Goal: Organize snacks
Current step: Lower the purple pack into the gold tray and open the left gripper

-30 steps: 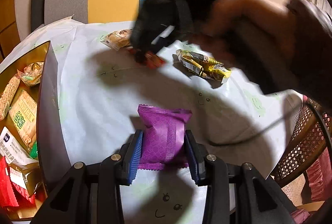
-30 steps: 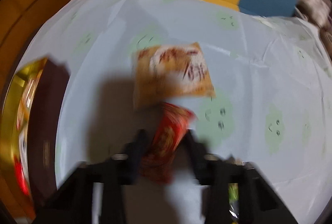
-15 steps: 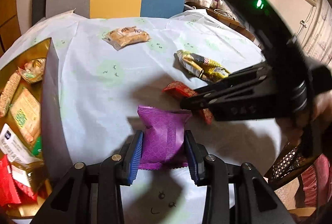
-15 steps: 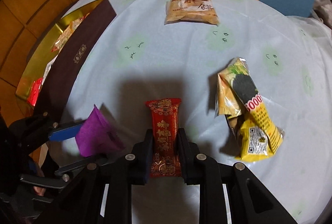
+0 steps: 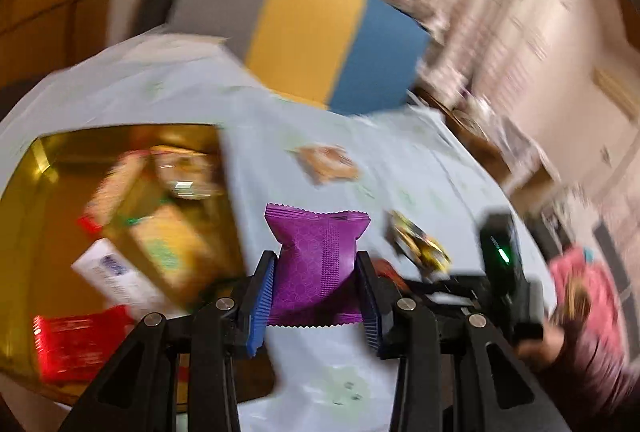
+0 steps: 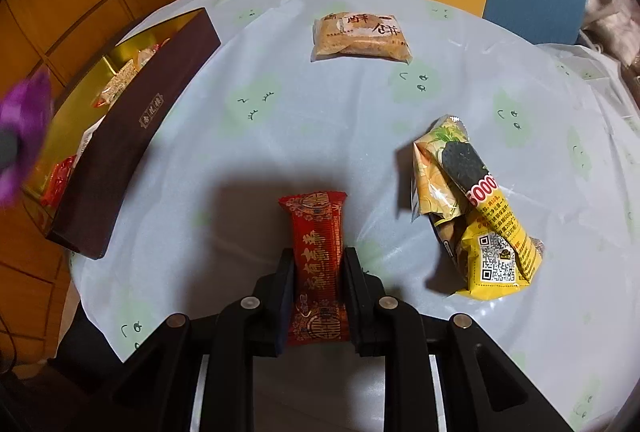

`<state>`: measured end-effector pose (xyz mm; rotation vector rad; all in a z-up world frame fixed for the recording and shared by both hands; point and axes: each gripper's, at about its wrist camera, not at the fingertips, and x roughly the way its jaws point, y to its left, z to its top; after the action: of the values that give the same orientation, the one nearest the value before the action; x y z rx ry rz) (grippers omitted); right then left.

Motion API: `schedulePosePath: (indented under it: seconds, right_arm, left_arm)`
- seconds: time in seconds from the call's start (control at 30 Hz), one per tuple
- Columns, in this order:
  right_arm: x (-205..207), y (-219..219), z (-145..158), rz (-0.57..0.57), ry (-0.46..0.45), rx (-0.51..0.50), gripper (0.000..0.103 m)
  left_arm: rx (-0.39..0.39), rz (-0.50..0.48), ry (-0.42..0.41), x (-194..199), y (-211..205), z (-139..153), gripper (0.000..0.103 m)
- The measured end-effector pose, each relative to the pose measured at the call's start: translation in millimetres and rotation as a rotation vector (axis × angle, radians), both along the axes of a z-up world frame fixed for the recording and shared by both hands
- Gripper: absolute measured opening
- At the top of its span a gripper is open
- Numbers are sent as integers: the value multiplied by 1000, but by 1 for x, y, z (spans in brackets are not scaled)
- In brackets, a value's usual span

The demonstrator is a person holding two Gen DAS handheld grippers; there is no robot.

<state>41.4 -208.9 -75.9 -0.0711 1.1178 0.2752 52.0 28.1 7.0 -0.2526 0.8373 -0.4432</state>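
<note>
Two grippers each pinch a snack. Left gripper (image 5: 316,290) clamps a purple packet (image 5: 316,264) near the gold box (image 5: 36,160). Right gripper (image 6: 316,292) squeezes a red bar (image 6: 318,264) above the tablecloth (image 6: 280,120).

Snack box (image 6: 132,136) left on table (image 6: 280,136), cracker pack (image 6: 360,36) behind.

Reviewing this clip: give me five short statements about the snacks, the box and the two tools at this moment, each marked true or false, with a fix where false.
1. The left tool grips a purple packet. True.
2. The right tool is empty. False: it is shut on a red packet.
3. The gold-lined box already holds several snacks. True.
4. The yellow crumpled packet lies inside the box. False: it lies on the tablecloth, to the right of the red packet.
5. A tan biscuit packet lies on the cloth near the far edge. True.
</note>
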Motion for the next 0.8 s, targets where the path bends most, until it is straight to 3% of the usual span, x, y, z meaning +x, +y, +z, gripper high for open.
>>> schedulePosePath:
  seconds: [0.2,0.27,0.6,0.8]
  right_arm:
    - [-1,-2,0,-10,-7,6,23]
    - [1,2,-3,-15,-7,8,23]
    - [0,1,-3,-39,-15,6,23]
    - [0,2,-4,-46,-20,-4,23]
  left_arm:
    - [-67,226,114,30,71,-21,39]
    - [-57,274,125,36,84,-27,39]
    - [48,350,220,60,99,-61,44]
    - [120,367,188,49,96,-61,45]
